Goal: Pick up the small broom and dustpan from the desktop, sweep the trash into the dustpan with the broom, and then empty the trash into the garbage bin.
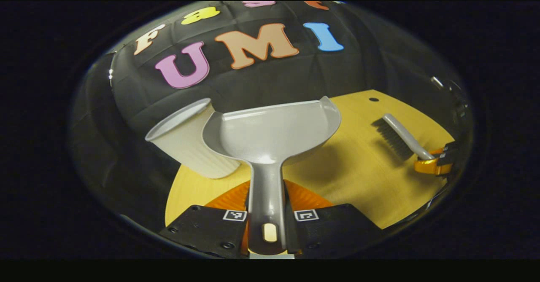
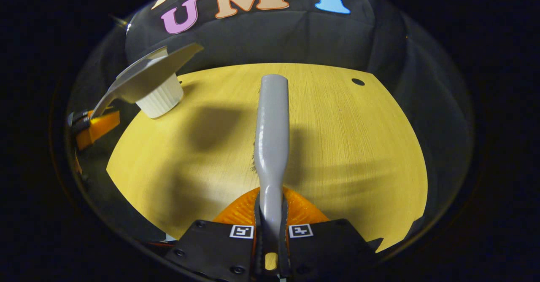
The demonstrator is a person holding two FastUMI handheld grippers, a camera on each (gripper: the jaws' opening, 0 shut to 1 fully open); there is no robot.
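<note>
Dustpan (image 1: 274,132) clamped by left tongs (image 1: 268,227) tips beside the bin (image 1: 190,141); right tongs (image 2: 270,235) clamp the broom (image 2: 272,138); emptying nearly done.

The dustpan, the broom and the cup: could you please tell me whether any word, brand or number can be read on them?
None: the dustpan, the broom and the cup show plain surfaces with no print.
The square black-and-white markers on the fingers are coded patterns, not words or numbers.
</note>
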